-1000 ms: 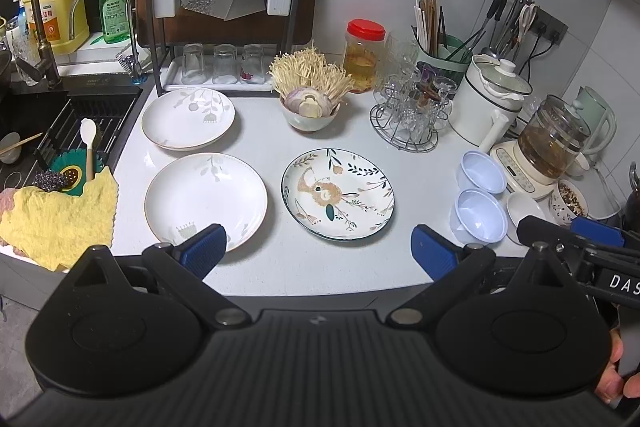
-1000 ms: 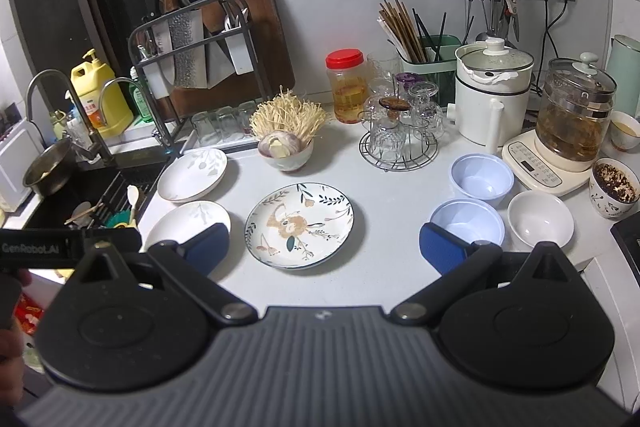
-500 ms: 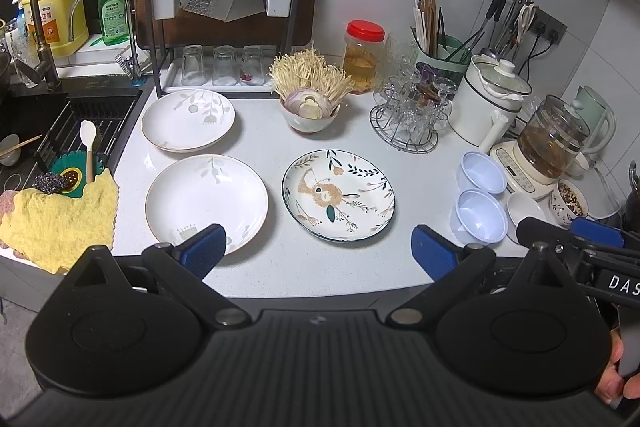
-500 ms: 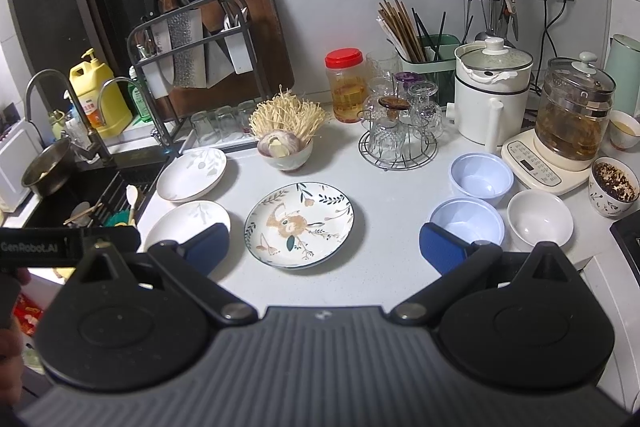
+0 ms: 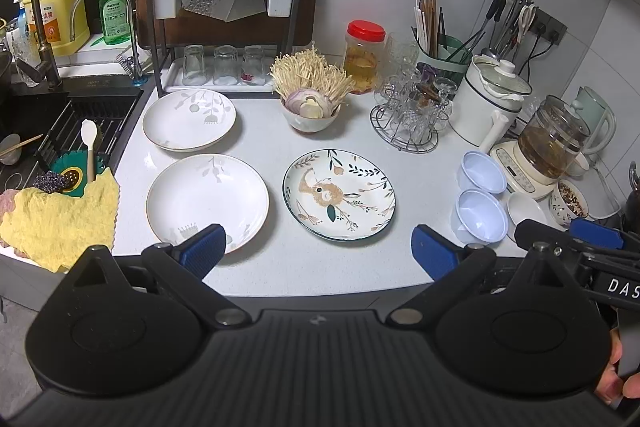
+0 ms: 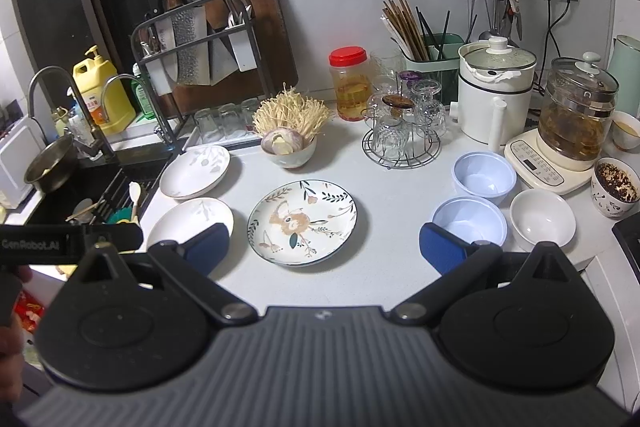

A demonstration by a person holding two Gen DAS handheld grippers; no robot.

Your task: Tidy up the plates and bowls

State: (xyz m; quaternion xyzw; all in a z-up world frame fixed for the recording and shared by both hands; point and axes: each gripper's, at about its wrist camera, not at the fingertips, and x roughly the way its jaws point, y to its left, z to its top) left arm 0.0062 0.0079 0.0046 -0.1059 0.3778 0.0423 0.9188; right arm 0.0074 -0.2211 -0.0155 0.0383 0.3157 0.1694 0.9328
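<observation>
Two white plates lie at the counter's left: a far one [image 5: 189, 119] [image 6: 195, 171] and a near one [image 5: 207, 202] [image 6: 192, 219]. A flower-patterned plate [image 5: 339, 193] [image 6: 302, 221] lies in the middle. Two pale blue bowls [image 5: 481, 177] [image 5: 479, 215] [image 6: 484, 174] [image 6: 469, 221] and a small white bowl [image 6: 542, 219] [image 5: 526, 209] sit at the right. My left gripper [image 5: 318, 254] is open and empty above the counter's front edge. My right gripper [image 6: 325, 247] is open and empty, above the front edge near the patterned plate.
A bowl of mushrooms and onion [image 5: 310, 103] stands behind the plates. A knife rack with glasses [image 5: 224, 27], a wire glass holder [image 5: 412, 119], a white pot [image 5: 490, 103], a glass kettle [image 5: 554, 143] and a sink [image 5: 60, 131] ring the counter. A yellow cloth [image 5: 56, 219] lies at left.
</observation>
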